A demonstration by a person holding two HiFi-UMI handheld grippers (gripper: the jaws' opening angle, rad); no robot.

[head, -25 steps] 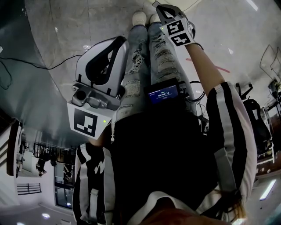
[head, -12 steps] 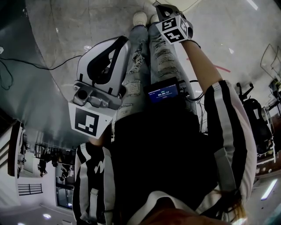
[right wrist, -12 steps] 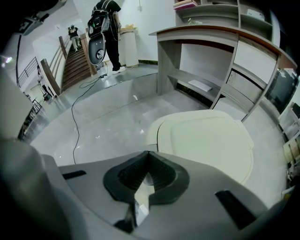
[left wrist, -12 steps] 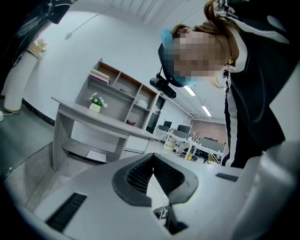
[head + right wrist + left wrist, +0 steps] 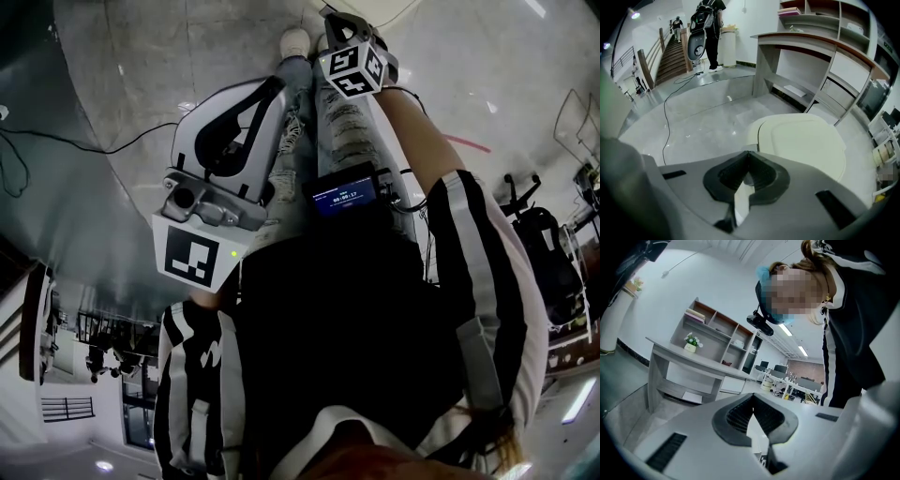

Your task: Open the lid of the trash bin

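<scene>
Both pairs of jaws are pressed together on nothing, the left gripper (image 5: 752, 398) pointing up away from the work, the right gripper (image 5: 749, 153) aimed at the cream trash bin lid (image 5: 806, 146), down flat just beyond its tips; best to catch the lid's near edge squarely and lift.

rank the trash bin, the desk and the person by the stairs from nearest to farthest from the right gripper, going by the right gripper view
1. Trash bin: just ahead of the right gripper, slightly to the right.
2. Desk: behind the bin, upper right of the view.
3. Person: far back at upper left, standing at the foot of the stairs.
</scene>
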